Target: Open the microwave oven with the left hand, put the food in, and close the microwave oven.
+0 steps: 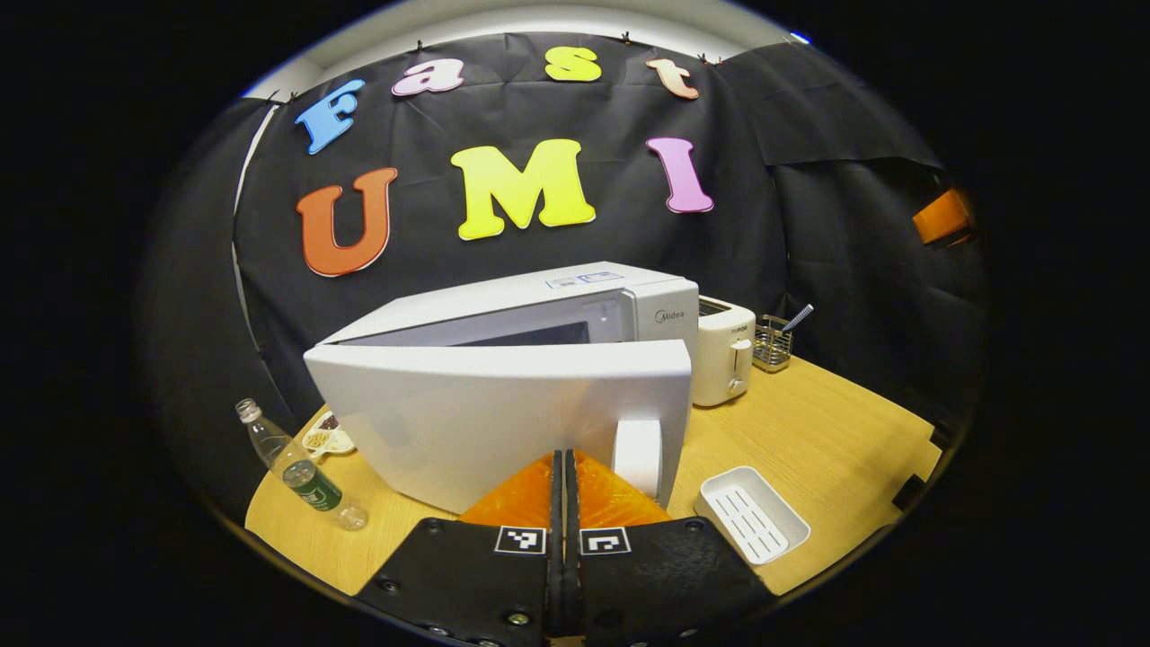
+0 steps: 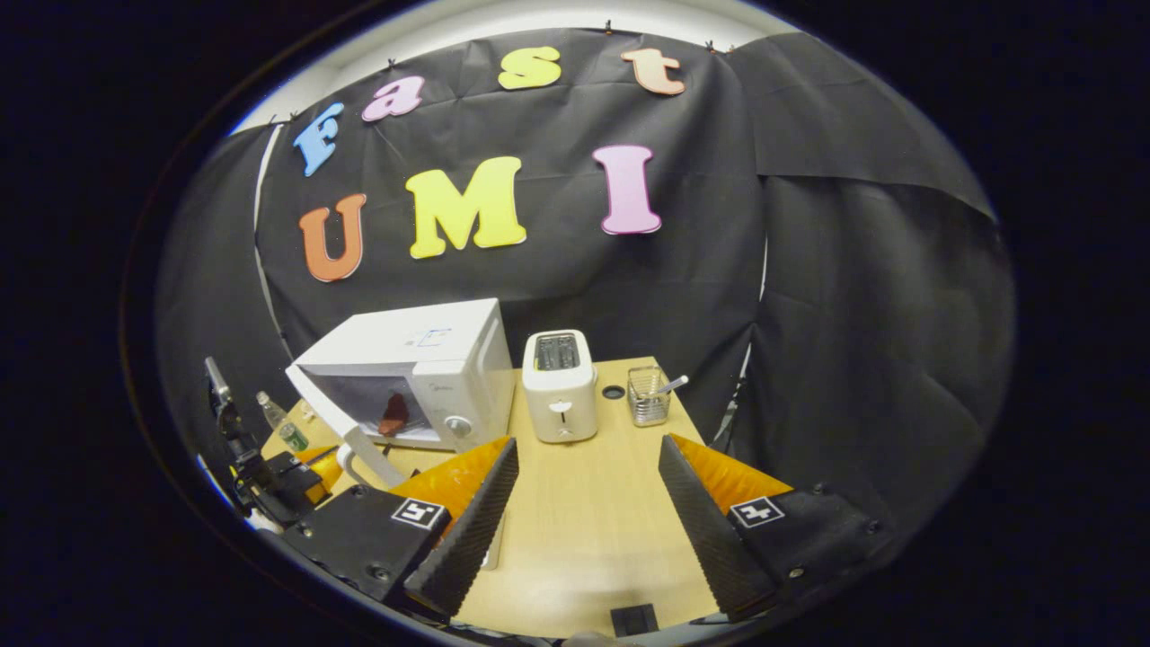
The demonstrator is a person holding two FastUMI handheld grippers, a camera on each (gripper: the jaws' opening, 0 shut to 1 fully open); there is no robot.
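The toaster (image 2: 560, 385) stands between microwave (image 2: 422, 359) and utensil rack (image 2: 649, 396) on the table (image 2: 584, 512).

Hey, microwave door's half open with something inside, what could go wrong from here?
1. The left hand-held gripper is shut right against the door near its handle; pushing off-centre might slide the microwave instead of latching it.
2. The bottle stands close to the door's hinge side and could get knocked.
3. The white tray lies near the gripper's path.
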